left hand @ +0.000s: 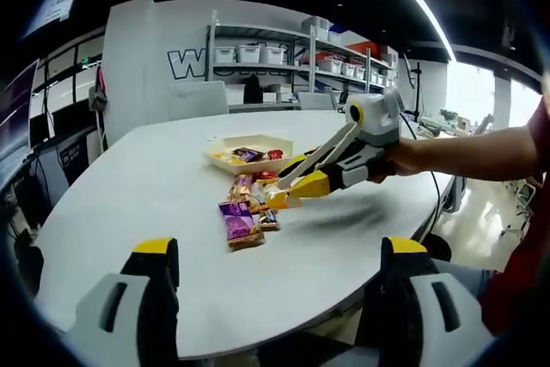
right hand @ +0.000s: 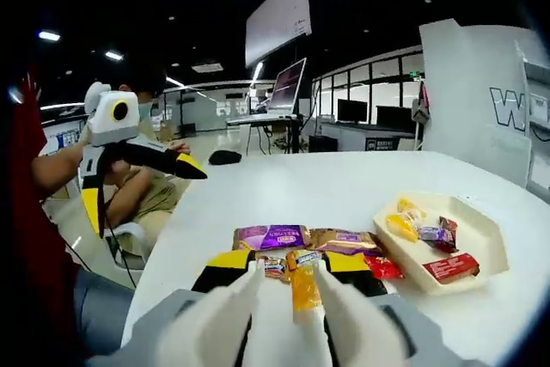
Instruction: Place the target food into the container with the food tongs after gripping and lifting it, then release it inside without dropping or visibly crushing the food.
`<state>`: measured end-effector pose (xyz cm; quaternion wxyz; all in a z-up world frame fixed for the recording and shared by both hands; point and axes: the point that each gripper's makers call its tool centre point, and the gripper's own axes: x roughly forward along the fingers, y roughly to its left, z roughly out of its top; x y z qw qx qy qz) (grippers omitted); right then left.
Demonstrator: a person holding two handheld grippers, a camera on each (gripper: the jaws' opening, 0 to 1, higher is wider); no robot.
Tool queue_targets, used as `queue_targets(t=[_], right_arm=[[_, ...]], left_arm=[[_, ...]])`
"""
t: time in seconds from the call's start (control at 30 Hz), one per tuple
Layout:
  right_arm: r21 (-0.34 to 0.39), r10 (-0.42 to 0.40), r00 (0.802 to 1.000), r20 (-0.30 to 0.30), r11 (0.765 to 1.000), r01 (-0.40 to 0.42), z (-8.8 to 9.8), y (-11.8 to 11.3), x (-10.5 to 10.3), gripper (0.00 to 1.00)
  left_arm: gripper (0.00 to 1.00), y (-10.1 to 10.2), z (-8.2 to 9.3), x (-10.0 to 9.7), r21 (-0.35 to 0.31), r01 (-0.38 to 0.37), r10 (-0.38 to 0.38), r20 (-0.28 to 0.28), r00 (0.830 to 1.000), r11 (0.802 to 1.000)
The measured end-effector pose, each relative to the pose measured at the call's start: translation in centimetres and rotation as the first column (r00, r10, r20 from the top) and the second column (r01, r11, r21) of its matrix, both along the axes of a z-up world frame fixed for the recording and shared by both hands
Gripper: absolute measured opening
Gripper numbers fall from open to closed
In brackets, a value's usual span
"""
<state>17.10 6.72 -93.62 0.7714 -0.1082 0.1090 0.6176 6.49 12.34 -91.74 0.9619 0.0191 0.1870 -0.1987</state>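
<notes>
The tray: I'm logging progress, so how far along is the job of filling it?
Partly done: the tray already holds several wrapped snacks. In hand: the tongs in the right gripper straddle an orange packet still on the table. Left: lift, carry, release; a purple packet and others wait.
</notes>
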Motion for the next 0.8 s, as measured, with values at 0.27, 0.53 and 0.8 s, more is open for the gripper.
queue_targets(t=[0.27, 0.53, 0.8], right_arm=[[-0.011, -0.006, 0.999, 0.033, 1.000, 0.007, -0.4, -0.1, 0.6, 0.26], [-0.052, -0.061, 0.996, 0.070, 0.997, 0.065, -1.0, -0.1, 2.4, 0.25], [-0.047, -0.162, 0.971, -0.173, 0.987, 0.156, -1.3, -1.1, 2.6, 0.17]], left_arm=[[0.95, -0.2, -0.2, 0.2, -0.004, -0.001, 0.001, -0.002, 1.000, 1.000], [0.94, -0.7, -0.2, 0.5, -0.002, 0.008, -0.008, -0.007, 1.000, 1.000], [0.93, -0.7, -0.5, 0.5, 0.002, 0.007, -0.007, -0.016, 1.000, 1.000]])
